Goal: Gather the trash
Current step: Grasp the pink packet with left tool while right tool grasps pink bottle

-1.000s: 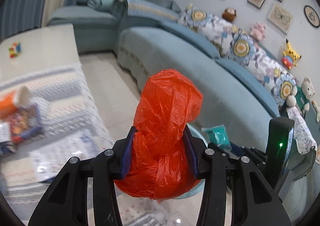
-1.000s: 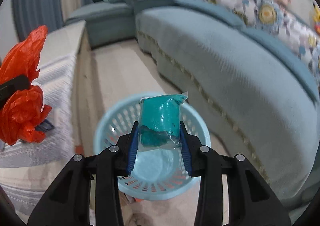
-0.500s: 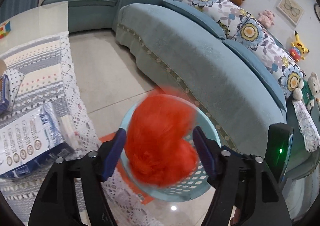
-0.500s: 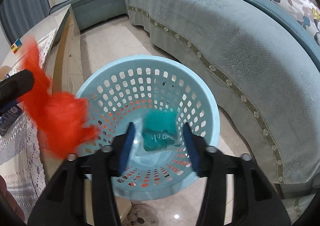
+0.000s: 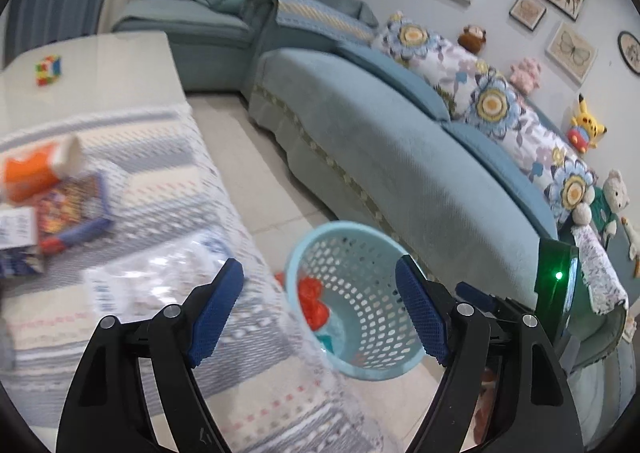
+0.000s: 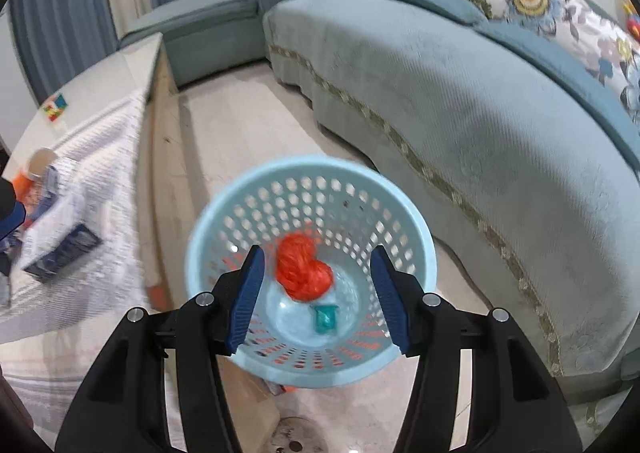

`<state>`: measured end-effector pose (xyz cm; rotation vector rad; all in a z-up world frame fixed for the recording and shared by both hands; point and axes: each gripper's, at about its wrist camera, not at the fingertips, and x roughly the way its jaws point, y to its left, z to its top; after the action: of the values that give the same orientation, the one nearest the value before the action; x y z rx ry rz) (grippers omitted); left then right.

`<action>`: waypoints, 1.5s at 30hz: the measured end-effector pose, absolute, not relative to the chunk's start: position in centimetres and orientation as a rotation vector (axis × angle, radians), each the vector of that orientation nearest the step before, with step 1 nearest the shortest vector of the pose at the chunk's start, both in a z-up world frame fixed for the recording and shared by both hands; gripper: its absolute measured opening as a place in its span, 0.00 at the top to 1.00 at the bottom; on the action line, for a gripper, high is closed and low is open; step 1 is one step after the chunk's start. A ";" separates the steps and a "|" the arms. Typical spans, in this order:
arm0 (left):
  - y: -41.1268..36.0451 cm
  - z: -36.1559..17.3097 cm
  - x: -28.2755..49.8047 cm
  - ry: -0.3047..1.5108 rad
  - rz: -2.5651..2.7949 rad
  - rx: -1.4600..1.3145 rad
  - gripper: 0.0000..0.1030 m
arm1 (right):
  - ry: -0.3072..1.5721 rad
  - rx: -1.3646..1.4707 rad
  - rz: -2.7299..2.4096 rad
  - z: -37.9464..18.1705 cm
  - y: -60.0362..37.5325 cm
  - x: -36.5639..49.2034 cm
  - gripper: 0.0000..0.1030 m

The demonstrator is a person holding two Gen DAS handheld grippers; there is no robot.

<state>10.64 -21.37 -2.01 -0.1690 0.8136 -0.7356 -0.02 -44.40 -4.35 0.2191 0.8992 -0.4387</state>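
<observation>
A light blue perforated waste basket (image 6: 224, 225) stands on the floor beside the table; it also shows in the left wrist view (image 5: 372, 237). An orange plastic bag (image 6: 302, 273) and a teal wrapper (image 6: 325, 317) lie at its bottom; the bag also shows in the left wrist view (image 5: 314, 301). My right gripper (image 6: 316, 297) is open and empty above the basket. My left gripper (image 5: 320, 305) is open and empty over the table's edge, left of the basket.
The table (image 5: 132, 65) with a striped cloth (image 5: 152, 189) holds an orange cup (image 5: 40, 169), a colourful box (image 5: 70, 209), a clear plastic package (image 5: 156, 281) and a puzzle cube (image 5: 49, 69). A blue sofa (image 5: 400, 157) runs along the right.
Both grippers opened and let go: the orange bag and the teal wrapper dropped into the basket. Both grippers have since lifted, and the left one swung back toward the table.
</observation>
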 end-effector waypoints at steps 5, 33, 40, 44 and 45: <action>-15.0 2.0 9.4 0.716 -0.668 -0.187 0.26 | 0.812 0.172 -0.379 0.8 -39.8 0.4 0.50; 24.1 -5.7 13.9 0.915 -0.038 -0.388 0.26 | 0.785 0.005 0.280 -0.7 -6.5 9.7 0.37; 22.3 -7.9 15.5 0.993 -0.015 -0.284 0.26 | 0.870 0.001 0.332 -3.8 -4.6 11.4 0.38; 22.3 -8.9 16.1 1.018 0.009 -0.277 0.34 | 0.906 0.000 0.376 -4.8 -3.9 12.0 0.38; 22.1 -9.0 16.1 1.017 0.022 -0.254 0.36 | 0.921 0.006 0.395 -5.0 -3.8 12.0 0.38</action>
<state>16.09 22.13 -8.98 -0.2535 1.0169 0.0219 12.01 -3.83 -5.05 0.0065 0.9208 0.3947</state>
